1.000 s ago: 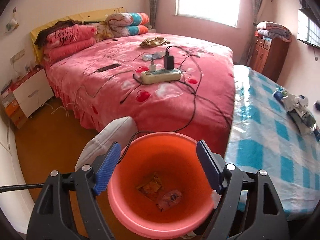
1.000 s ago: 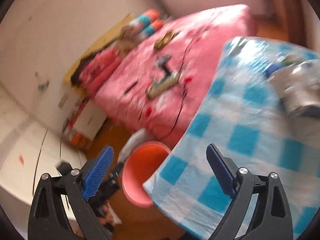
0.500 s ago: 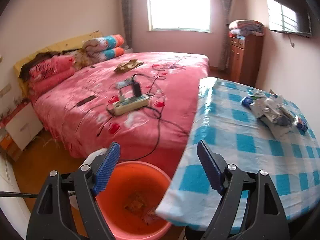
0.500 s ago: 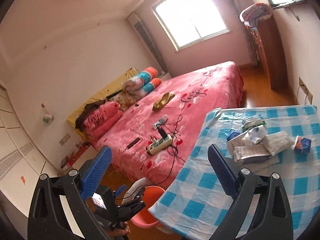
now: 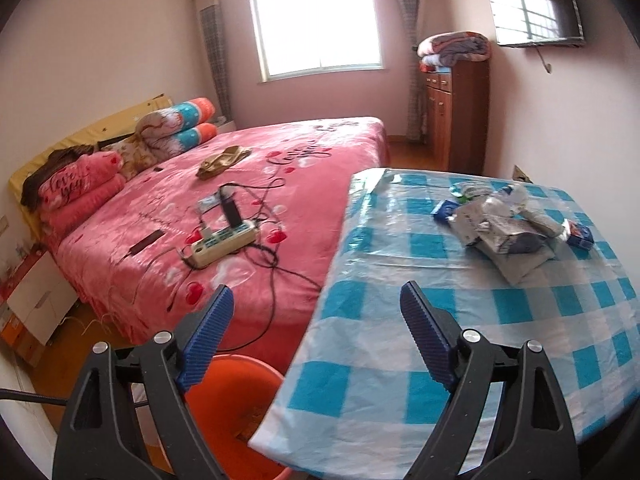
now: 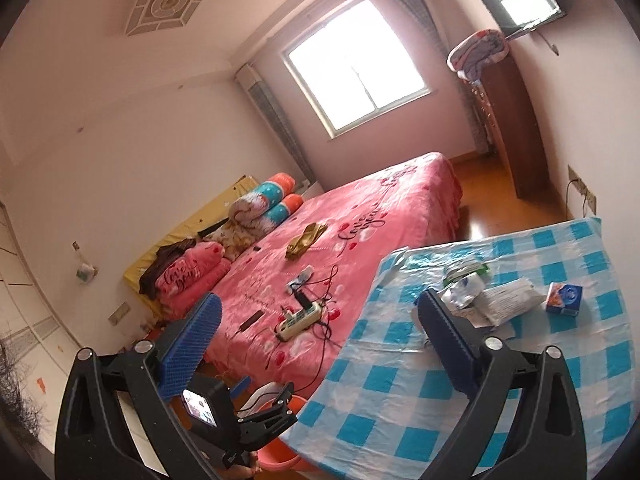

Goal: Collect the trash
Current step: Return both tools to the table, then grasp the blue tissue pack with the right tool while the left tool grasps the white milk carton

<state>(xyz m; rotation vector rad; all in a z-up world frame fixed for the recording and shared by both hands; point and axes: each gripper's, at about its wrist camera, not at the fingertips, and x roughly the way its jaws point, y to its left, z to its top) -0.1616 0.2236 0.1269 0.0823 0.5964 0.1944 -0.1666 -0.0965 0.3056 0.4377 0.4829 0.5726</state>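
Left wrist: trash pile (image 5: 508,228) beyond fingers (image 5: 424,336).

2 fisheye views, each looking forward between a gripper's blue pads. The left wrist view sits low beside the near corner of a table (image 5: 400,360) with a blue checked cloth, facing across it and a pink bed (image 5: 280,184) toward a window (image 5: 316,20); an orange bucket (image 5: 236,400) lies just below. The right wrist view sits higher and further back, tilted, taking in ceiling. Both share the bed (image 6: 360,216), table (image 6: 400,408), window (image 6: 356,68) and bucket (image 6: 280,452); the right view also catches the left gripper (image 6: 266,390).
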